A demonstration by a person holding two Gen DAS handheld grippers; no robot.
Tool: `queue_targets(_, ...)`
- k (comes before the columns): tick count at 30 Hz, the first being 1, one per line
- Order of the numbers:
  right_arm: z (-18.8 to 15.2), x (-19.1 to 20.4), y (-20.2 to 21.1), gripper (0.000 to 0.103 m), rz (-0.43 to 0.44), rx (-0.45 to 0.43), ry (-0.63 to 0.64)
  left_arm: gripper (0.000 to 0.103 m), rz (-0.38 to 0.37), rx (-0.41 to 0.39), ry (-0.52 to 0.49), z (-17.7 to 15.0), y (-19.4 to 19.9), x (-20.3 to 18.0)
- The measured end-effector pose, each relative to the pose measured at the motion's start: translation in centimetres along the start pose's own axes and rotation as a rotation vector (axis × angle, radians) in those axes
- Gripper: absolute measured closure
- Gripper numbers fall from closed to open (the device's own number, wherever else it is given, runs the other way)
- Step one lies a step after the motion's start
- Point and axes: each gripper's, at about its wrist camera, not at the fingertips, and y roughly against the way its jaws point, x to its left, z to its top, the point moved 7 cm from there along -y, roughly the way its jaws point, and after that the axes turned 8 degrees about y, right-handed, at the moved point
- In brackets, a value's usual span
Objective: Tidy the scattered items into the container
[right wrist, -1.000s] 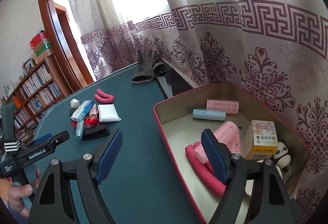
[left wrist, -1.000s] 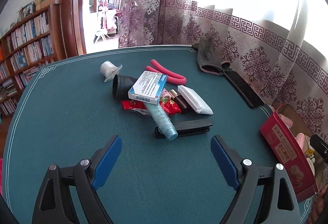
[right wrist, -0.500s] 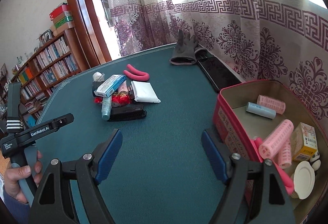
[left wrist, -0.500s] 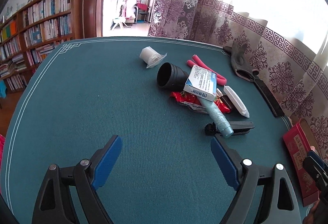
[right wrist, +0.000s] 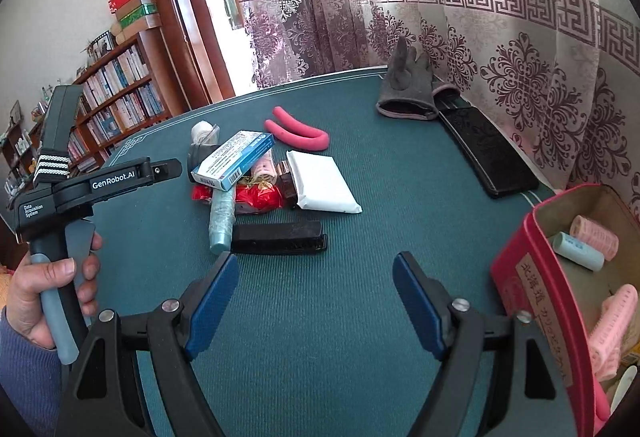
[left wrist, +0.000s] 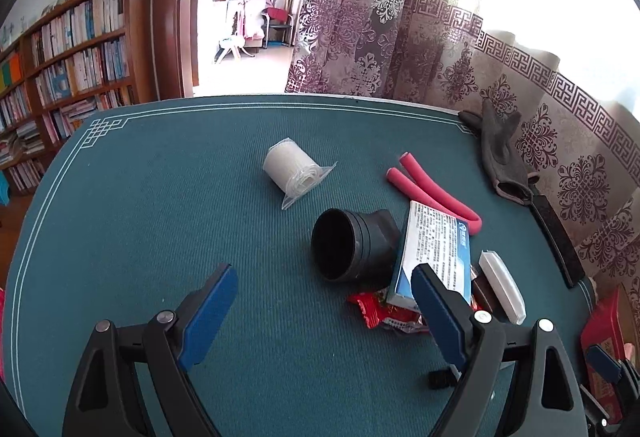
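Observation:
A pile of items lies on the green table: a black tube (left wrist: 352,245), a blue-and-white box (left wrist: 434,257) (right wrist: 234,159), a red wrapper (left wrist: 384,313), a white packet (right wrist: 322,187), a bent pink foam roller (right wrist: 300,133), a pale blue tube (right wrist: 221,217) and a black comb (right wrist: 278,237). A wrapped white roll (left wrist: 294,173) lies apart. My left gripper (left wrist: 324,311) is open just short of the black tube, its right finger beside the box. My right gripper (right wrist: 314,297) is open over bare cloth near the comb. The red container (right wrist: 532,277) at right holds pink rollers.
A grey glove (right wrist: 406,89) and a flat black case (right wrist: 486,153) lie by the patterned curtain at the table's far edge. A hand (right wrist: 44,289) holds the left gripper's handle at the left of the right wrist view. Bookshelves (left wrist: 68,49) and a doorway stand beyond the table.
Both grippers have swung left toward the pile. The left one now stands close to the black tube and box. In the right view the container has slid to the right edge.

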Motion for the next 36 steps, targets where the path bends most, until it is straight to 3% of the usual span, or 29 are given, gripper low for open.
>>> queue_targets(6, 3.7, -1.3, -4.8, 0.021, -0.038, 0.002, -0.045, 0.013, 0.011, 0.016, -0.027, 3.3, -4.2, -1.2)
queue_targets(9, 5.5, -1.8, -7.6, 0.021, -0.074, 0.006, -0.043, 0.013, -0.018, 0.057, -0.04, 3.7, -6.1, -1.9)
queue_targets(13, 7.0, -2.7, -11.7, 0.021, -0.095, 0.06, -0.046, 0.013, -0.058, 0.106, -0.047, 3.3, -7.7, -2.2)
queue_targets(18, 7.0, -2.1, -15.0, 0.019, -0.045, 0.162, -0.021, 0.013, -0.075, 0.14, -0.029, 2.2, -8.3, -0.7)
queue_targets(25, 3.6, 4.5, -13.1, 0.018, 0.048, 0.228, 0.29, 0.013, -0.065, 0.166, -0.141, -1.4, -5.4, -0.3)
queue_targets(31, -1.0, 7.1, -8.8, 0.018, 0.12, 0.224, 0.363, 0.013, -0.04, 0.175, -0.236, -6.9, -0.7, 1.6)
queue_targets(33, -2.3, 7.3, -7.2, 0.018, 0.185, 0.222, 0.328, 0.013, -0.045, 0.181, -0.248, -8.5, 0.7, 2.2)
queue_targets(36, -4.2, 6.6, -4.8, 0.018, 0.19, 0.211, 0.287, 0.013, -0.008, 0.16, -0.244, -10.0, 2.7, 3.7)
